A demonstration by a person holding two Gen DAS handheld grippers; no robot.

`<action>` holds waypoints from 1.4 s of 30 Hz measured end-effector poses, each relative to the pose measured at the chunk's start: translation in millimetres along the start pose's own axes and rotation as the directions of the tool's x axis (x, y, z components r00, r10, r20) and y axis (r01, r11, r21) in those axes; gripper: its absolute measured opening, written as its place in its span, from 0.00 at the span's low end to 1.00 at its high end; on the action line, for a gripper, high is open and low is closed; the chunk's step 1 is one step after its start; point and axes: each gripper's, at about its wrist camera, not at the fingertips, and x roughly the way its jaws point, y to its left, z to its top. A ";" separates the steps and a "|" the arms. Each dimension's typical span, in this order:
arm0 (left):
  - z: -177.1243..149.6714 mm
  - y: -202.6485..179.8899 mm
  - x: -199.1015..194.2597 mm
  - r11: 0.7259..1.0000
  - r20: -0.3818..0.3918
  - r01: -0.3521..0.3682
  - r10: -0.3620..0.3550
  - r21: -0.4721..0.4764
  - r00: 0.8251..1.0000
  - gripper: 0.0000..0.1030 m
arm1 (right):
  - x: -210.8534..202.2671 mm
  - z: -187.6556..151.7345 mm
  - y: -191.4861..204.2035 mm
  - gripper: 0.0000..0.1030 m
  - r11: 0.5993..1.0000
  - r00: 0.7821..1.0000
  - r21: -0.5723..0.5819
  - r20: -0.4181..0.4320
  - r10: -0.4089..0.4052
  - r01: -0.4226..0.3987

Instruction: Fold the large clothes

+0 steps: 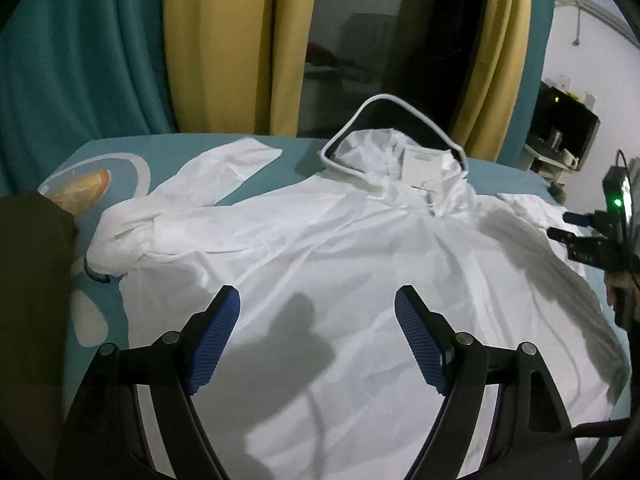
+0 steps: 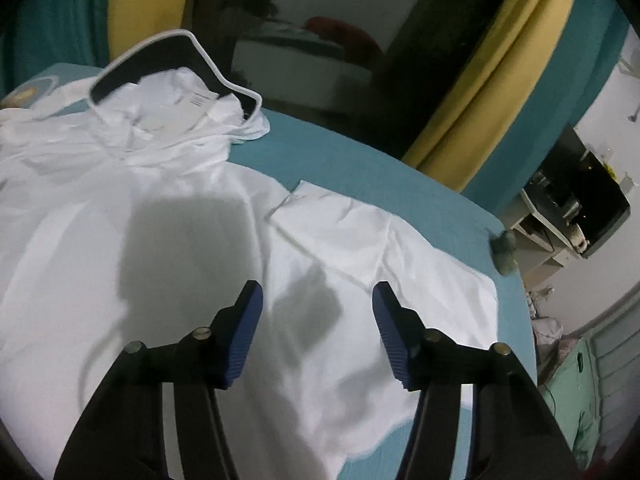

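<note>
A large white hooded garment (image 1: 340, 264) lies spread flat on a teal bed sheet (image 1: 296, 152), its hood (image 1: 384, 152) at the far end. One sleeve (image 1: 224, 168) is bunched and folded over at the left. The other sleeve (image 2: 360, 232) lies flat toward the bed's right edge. My left gripper (image 1: 318, 300) hovers over the middle of the garment's body, open, with nothing between its blue pads. My right gripper (image 2: 318, 292) hangs over the garment (image 2: 160, 264) near that flat sleeve, jaws apart and empty. It also shows at the right edge of the left wrist view as the right gripper (image 1: 558, 226).
Teal and yellow curtains (image 1: 224, 40) and a dark window stand behind the bed. A dark olive cloth (image 1: 32, 300) lies at the left. A small grey fuzzy object (image 2: 504, 252) sits at the bed's right edge, with a shelf unit (image 2: 568, 208) beyond it.
</note>
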 end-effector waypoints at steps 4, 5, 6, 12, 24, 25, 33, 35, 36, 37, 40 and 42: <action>-0.5 5.9 12.6 1.000 -0.028 -0.005 0.004 -0.018 1.000 0.80 | 32.5 14.5 0.2 0.54 0.999 0.999 -0.032 -0.031 0.010 -0.011; -1.1 7.5 14.2 1.000 -0.032 0.001 -0.002 -0.026 0.999 0.80 | 38.6 16.2 -0.1 0.49 0.999 0.999 -0.036 -0.038 0.010 -0.012; -1.6 8.7 15.2 1.000 -0.032 0.005 -0.006 -0.031 0.999 0.80 | 43.7 17.6 -0.8 0.35 0.999 0.999 -0.037 -0.045 0.012 -0.014; -0.3 14.0 7.2 0.999 0.005 0.003 -0.003 -0.041 1.000 0.80 | 27.1 31.8 -9.0 0.01 0.999 0.998 0.014 0.045 -0.052 0.052; -3.0 42.8 -22.7 0.998 0.061 0.037 -0.035 -0.045 0.998 0.80 | -65.2 85.4 75.9 0.01 0.995 0.974 -0.038 0.207 0.095 -0.089; -4.3 47.0 -25.0 0.998 0.064 0.038 -0.034 -0.049 0.997 0.80 | -69.0 90.5 88.9 0.01 0.993 0.971 -0.054 0.211 0.112 -0.103; -10.9 86.8 -39.2 0.997 0.072 0.019 -0.014 -0.070 0.997 0.80 | -64.7 119.9 173.2 0.01 0.971 0.957 -0.143 0.194 0.218 -0.192; -11.5 98.4 -42.9 0.997 0.079 0.012 -0.006 -0.081 0.997 0.80 | -61.2 125.6 193.3 0.01 0.965 0.953 -0.158 0.187 0.237 -0.208; -11.9 102.4 -44.7 0.996 0.082 0.009 -0.002 -0.086 0.997 0.80 | -58.9 129.1 202.2 0.01 0.963 0.952 -0.159 0.184 0.246 -0.218; -12.0 106.4 -45.7 0.996 0.084 0.006 0.002 -0.092 0.996 0.80 | -57.2 133.5 207.5 0.01 0.961 0.950 -0.159 0.180 0.255 -0.228; -12.6 117.9 -47.9 0.994 0.094 0.004 0.006 -0.108 0.996 0.80 | -50.5 142.3 226.2 0.01 0.954 0.946 -0.165 0.166 0.277 -0.250; -12.6 123.0 -47.6 0.993 0.096 0.004 0.007 -0.115 0.995 0.80 | -45.5 147.3 240.1 0.01 0.949 0.944 -0.165 0.153 0.293 -0.268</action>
